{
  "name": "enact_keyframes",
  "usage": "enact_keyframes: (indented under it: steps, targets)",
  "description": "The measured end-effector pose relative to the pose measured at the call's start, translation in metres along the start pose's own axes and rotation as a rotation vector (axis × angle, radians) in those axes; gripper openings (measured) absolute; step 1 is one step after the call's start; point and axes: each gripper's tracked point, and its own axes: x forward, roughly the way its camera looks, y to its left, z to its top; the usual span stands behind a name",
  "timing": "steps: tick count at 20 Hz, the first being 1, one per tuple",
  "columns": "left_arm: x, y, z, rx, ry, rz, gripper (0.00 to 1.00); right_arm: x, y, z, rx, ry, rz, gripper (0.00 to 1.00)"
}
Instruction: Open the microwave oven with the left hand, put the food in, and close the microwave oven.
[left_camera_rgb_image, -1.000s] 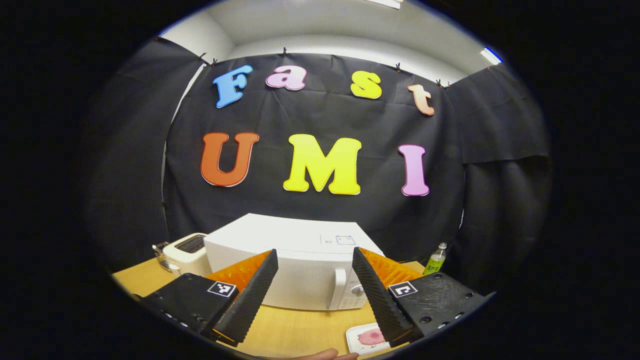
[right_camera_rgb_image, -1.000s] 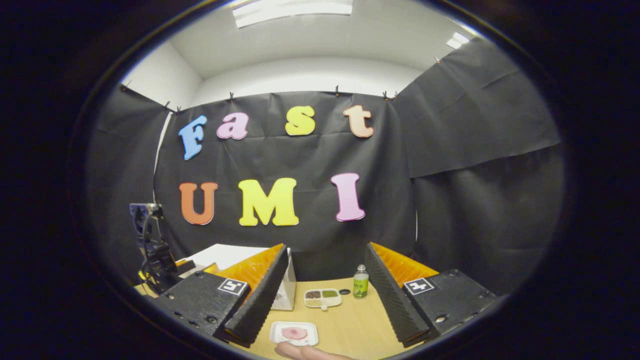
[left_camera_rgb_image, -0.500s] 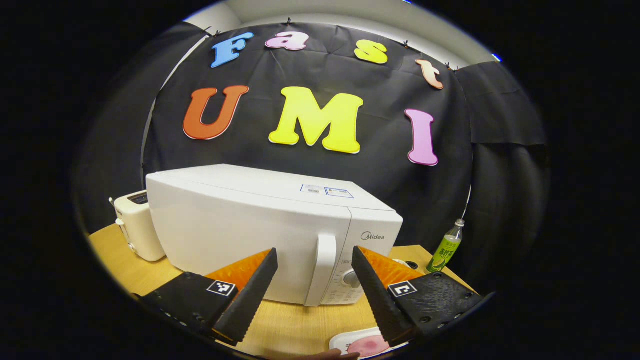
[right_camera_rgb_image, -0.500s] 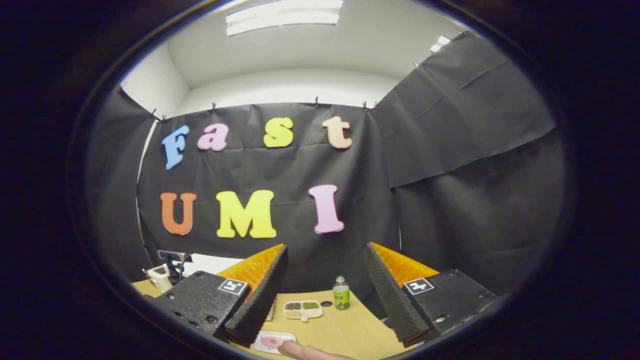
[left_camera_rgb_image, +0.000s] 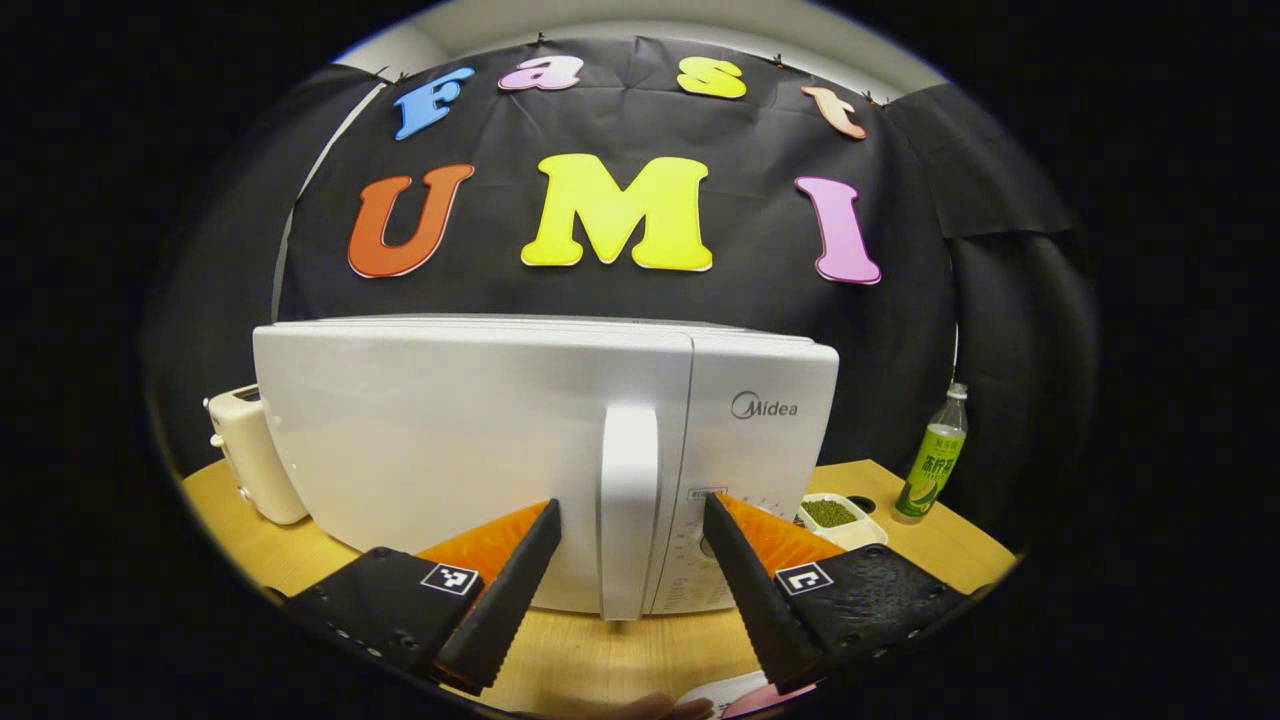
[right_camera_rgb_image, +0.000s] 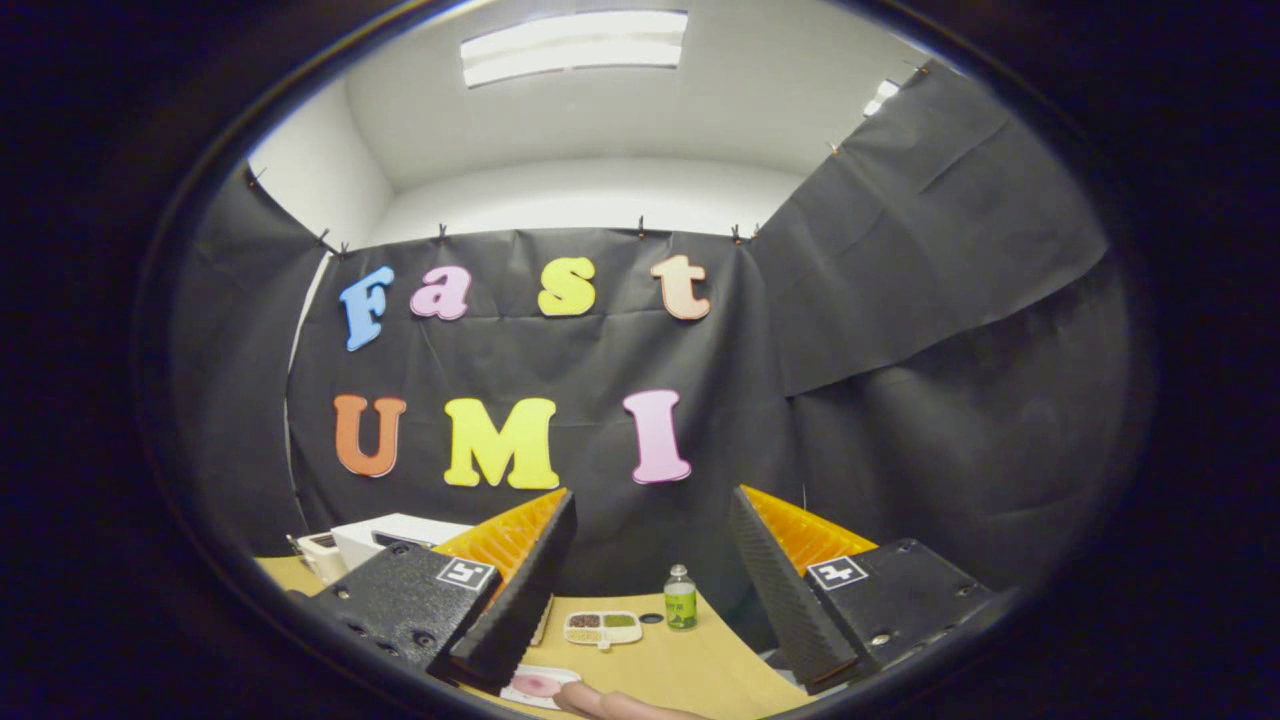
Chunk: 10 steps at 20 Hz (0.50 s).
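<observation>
- Wooden table (left_camera_rgb_image: 590, 655) under a black cloth backdrop, and the white microwave (left_camera_rgb_image: 450, 440) sits square in the middle of it, door shut, nothing opened yet.
- Left gripper (left_camera_rgb_image: 628, 575) lines up on the microwave's upright door handle (left_camera_rgb_image: 628, 510), fingers spread wide either side of it, with a gap on both sides as far as I can tell.
- That handle looks like stiff, smooth plastic: I'd take it at mid-height, squeeze firmly so it can't slip, and pull in an arc, since a light oven may slide on the table.
- Food plate (right_camera_rgb_image: 540, 686) lies on the table in front of the microwave, a person's finger (right_camera_rgb_image: 610, 704) just beside it.
- Right gripper (right_camera_rgb_image: 650, 590) hangs with fingers apart, holding nothing, off to the microwave's right.
- Green bottle (left_camera_rgb_image: 932, 468) and a sectioned tray (right_camera_rgb_image: 602, 627) stand right of the microwave; a toaster (left_camera_rgb_image: 245, 455) stands at its left.
</observation>
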Motion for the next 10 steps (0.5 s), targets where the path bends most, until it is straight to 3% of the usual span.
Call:
enact_keyframes:
  steps: [2,3,4,5,6,7,8,10]
  targets:
    - [0.000,0.001,-0.002,0.000,-0.022,0.003,0.93,-0.005,0.000,0.003,-0.011,-0.022,0.004,0.91]
    - [0.001,0.000,-0.002,-0.011,-0.026,0.002,0.93,-0.007,0.002,0.002,-0.011,-0.026,0.011,0.98]
    - [0.001,-0.001,-0.003,-0.019,-0.026,0.002,0.93,-0.009,0.003,0.001,-0.011,-0.024,0.016,0.91]
    - [0.001,0.000,-0.002,-0.016,-0.027,0.002,0.93,-0.010,0.005,-0.002,-0.010,-0.017,0.024,0.91]
    - [0.001,0.000,-0.001,-0.015,-0.027,0.002,0.93,-0.011,0.006,-0.005,-0.010,-0.004,0.032,0.98]
    - [0.001,0.001,-0.001,-0.006,-0.023,0.004,0.93,-0.010,0.006,-0.008,-0.007,0.010,0.037,0.98]
    - [0.002,0.002,-0.004,-0.001,-0.018,0.001,0.88,-0.011,0.004,-0.010,-0.004,0.022,0.038,0.98]
    - [-0.004,0.002,-0.009,0.002,-0.013,0.007,0.48,-0.013,0.000,-0.012,-0.011,0.027,0.031,0.98]
